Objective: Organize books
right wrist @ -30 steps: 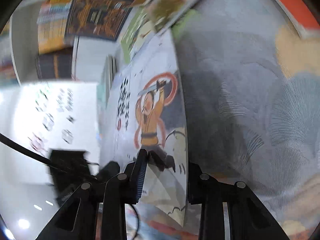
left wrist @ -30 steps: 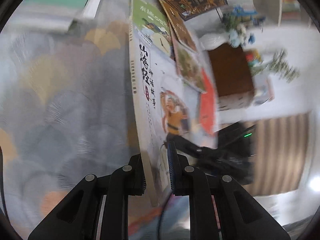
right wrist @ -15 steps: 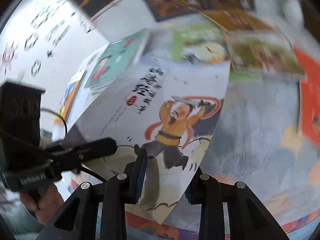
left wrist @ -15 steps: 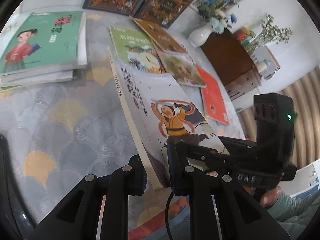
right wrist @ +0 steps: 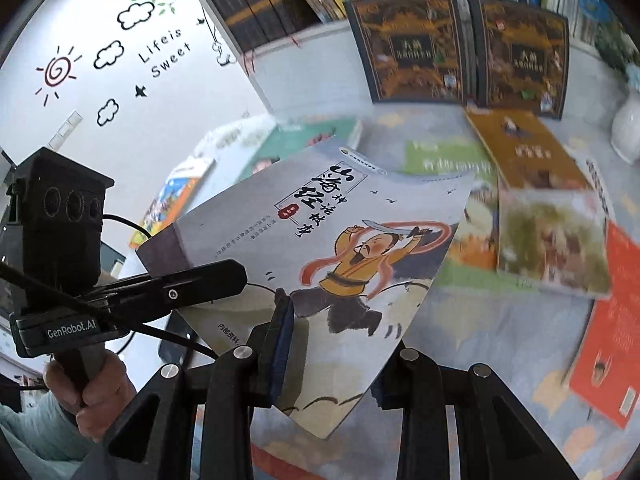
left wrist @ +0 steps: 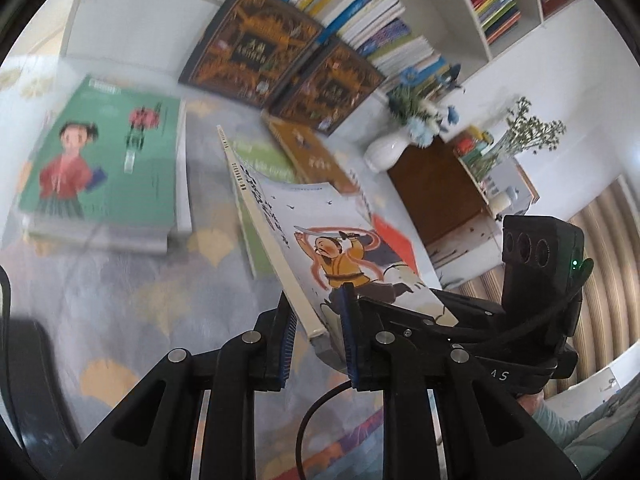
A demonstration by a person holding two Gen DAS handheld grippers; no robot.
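A grey picture book with a sword-swinging warrior on its cover (left wrist: 320, 236) (right wrist: 352, 240) is held up off the carpet by both grippers. My left gripper (left wrist: 318, 344) is shut on the book's near spine corner. My right gripper (right wrist: 336, 344) is shut on the book's lower edge. The left gripper also shows in the right wrist view (right wrist: 192, 284), clamped on the spine corner. A green book with a girl in red (left wrist: 104, 168) tops a stack at the left. Several books lie flat on the carpet: a green one (right wrist: 444, 160), a brown one (right wrist: 524, 148), a red one (right wrist: 612, 320).
Two dark ornate books (right wrist: 408, 48) (right wrist: 520, 56) lean against a full bookshelf (left wrist: 360, 4) at the back. A white vase with blue flowers (left wrist: 388, 148) stands beside a brown wooden cabinet (left wrist: 436, 188). The patterned grey carpet (left wrist: 120, 300) spreads to the left.
Both grippers have lifted the warrior book higher and tilted it flatter, bringing the shelf and wall into view. Both stay shut on it.
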